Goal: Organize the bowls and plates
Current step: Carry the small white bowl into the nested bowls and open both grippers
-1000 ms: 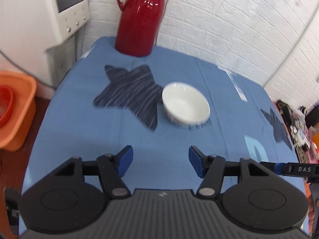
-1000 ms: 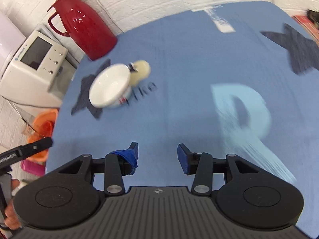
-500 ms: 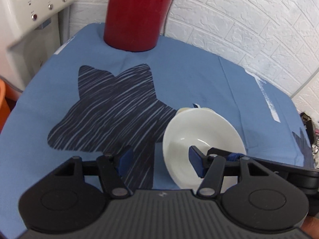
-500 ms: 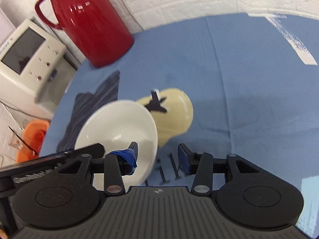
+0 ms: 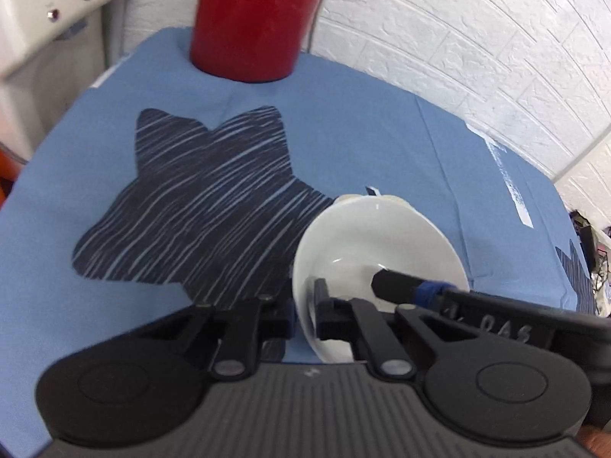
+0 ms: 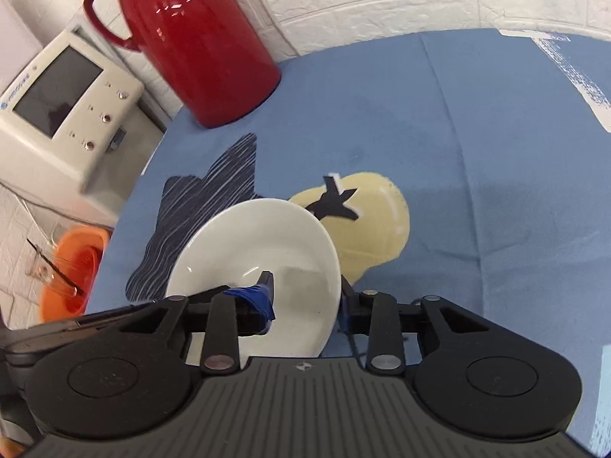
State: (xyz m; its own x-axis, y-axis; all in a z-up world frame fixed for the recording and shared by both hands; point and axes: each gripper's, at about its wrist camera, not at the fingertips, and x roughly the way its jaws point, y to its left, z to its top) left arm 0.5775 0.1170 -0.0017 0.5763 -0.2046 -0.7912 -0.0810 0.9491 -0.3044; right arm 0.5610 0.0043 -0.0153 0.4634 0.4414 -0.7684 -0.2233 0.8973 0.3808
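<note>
A white box with buttons point(image 6: 65, 114) stands left of the red jug point(image 6: 198, 42), off the bench point(image 6: 496, 171). The white bowl point(image 6: 259, 252) sits on the blue cloth in front of the jug, beside a dark star shape point(image 5: 206, 206). The left hand-held gripper point(image 5: 303, 311) pinches the bowl's left rim. The right hand-held gripper point(image 6: 305, 297) pinches its right rim, one finger inside.

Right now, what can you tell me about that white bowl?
The white bowl is small, round, glossy and looks ceramic, and nothing is inside it. It sits on the blue tablecloth, partly over a dark star print and a yellow print. The left gripper and right gripper each straddle its rim on opposite sides, one finger inside, one outside. Whether it is lifted is unclear.
</note>
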